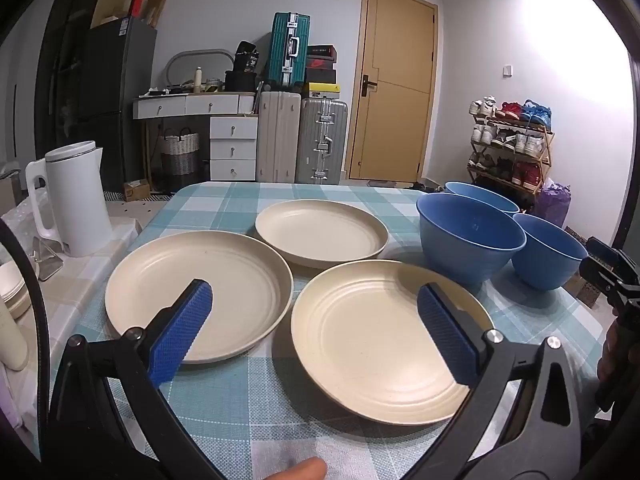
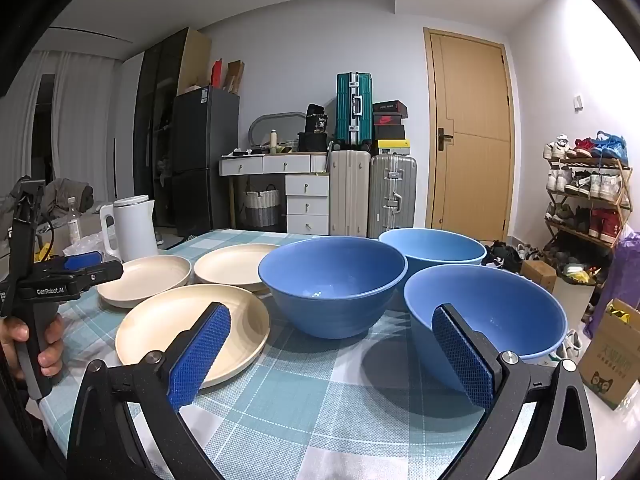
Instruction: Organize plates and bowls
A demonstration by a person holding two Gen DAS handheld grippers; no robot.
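Observation:
Three cream plates lie flat and apart on the checked tablecloth [image 1: 248, 392]: a left plate [image 1: 236, 284], a far plate [image 1: 320, 232] and a near plate [image 1: 372, 340]. Three blue bowls stand upright to their right: a middle bowl [image 2: 332, 284], a far bowl [image 2: 436, 248] and a near bowl [image 2: 500, 312]. My left gripper [image 1: 314, 300] hovers open above the gap between the left and near plates, holding nothing. My right gripper [image 2: 332, 324] is open and empty in front of the middle and near bowls. The left gripper [image 2: 80, 268] also shows at the left of the right wrist view, held by a hand.
A white kettle [image 1: 76, 200] stands on a side surface left of the table. Stacked pale dishes [image 1: 12, 288] sit at the far left edge. Cardboard boxes [image 2: 612, 364] and a shoe rack [image 2: 588, 192] stand on the floor right of the table. Suitcases and drawers line the back wall.

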